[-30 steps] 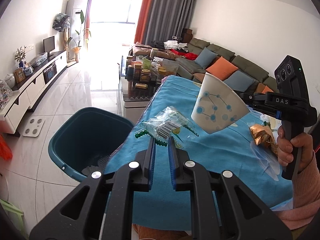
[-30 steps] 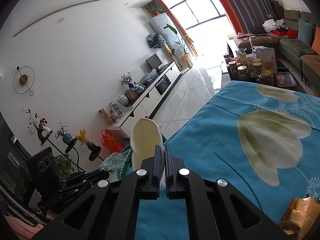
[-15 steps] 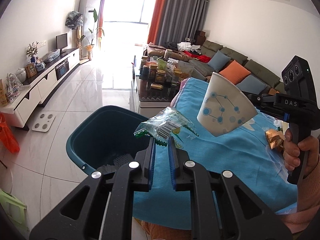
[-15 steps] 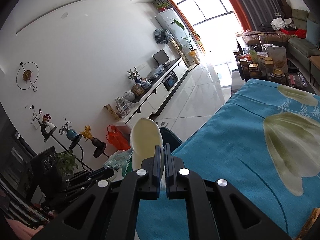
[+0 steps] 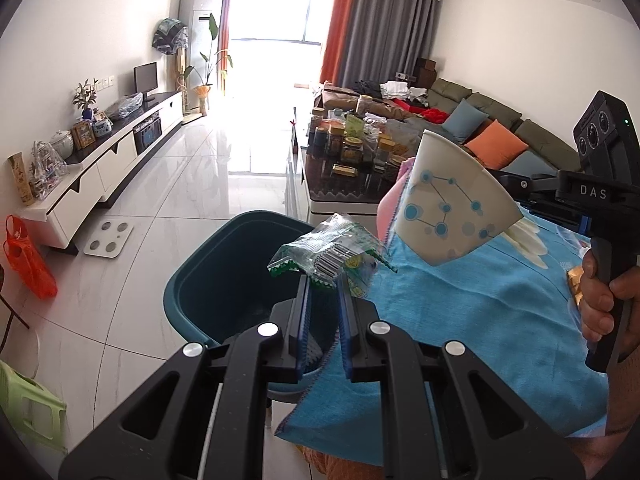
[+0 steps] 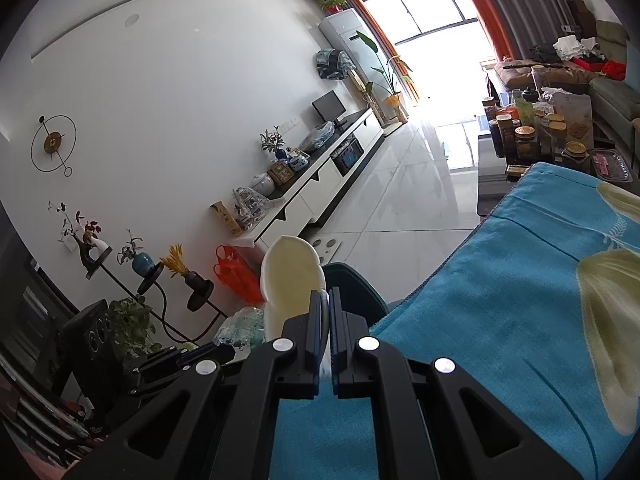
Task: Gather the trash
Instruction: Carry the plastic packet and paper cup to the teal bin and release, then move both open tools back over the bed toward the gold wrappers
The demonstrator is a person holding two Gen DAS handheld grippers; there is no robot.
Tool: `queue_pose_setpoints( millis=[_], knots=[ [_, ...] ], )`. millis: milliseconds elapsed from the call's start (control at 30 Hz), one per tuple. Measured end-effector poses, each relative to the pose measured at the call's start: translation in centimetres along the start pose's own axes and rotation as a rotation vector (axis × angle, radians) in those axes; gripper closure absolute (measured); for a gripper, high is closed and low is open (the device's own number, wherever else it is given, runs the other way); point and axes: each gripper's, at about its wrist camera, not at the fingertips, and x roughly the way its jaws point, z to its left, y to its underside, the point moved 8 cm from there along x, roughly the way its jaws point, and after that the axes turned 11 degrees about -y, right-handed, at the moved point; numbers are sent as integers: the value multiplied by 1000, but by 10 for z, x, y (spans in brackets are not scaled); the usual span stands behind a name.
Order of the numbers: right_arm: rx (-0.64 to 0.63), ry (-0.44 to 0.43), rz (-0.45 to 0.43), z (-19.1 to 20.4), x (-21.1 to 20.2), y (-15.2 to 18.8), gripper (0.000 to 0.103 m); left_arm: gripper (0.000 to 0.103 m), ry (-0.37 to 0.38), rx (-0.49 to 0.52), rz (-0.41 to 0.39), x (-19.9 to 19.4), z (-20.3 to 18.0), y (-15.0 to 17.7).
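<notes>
My left gripper [image 5: 323,280] is shut on a clear plastic wrapper [image 5: 328,250] with green print and a barcode, held over the near rim of the dark teal bin [image 5: 224,276]. My right gripper [image 6: 329,300] is shut on a flattened white paper cup [image 6: 290,276]; in the left wrist view the cup [image 5: 452,208] shows blue dots and lines and hangs above the table's left edge, right of the wrapper. The bin's rim [image 6: 352,280] shows just past the cup in the right wrist view. A gold foil wrapper [image 5: 574,284] lies on the cloth by the right hand.
The table is covered by a blue flowered cloth [image 5: 460,320]. A glass coffee table with several jars [image 5: 352,152] stands beyond it, a sofa [image 5: 500,132] at the right. A white TV cabinet [image 5: 100,164], a scale [image 5: 108,238] and an orange bag [image 5: 28,260] lie left.
Both grippers have swung left off the table toward the bin. The wrapper is now over the bin's rim and the cup has followed it to the table's edge.
</notes>
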Motion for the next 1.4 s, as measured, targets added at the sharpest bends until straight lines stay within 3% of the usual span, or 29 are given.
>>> queue_pose_setpoints(
  millis=[500,1300,1400],
  knots=[
    [9,22,59,-5,53,0,100,90,-56,-14,40,30,15,0],
    [52,95,217,-19,143,22,97,88,-100,-67,172,102,26,12],
    [61,96,207,-21,142,20,94,74,-101,-89,188,111,28,15]
  ],
)
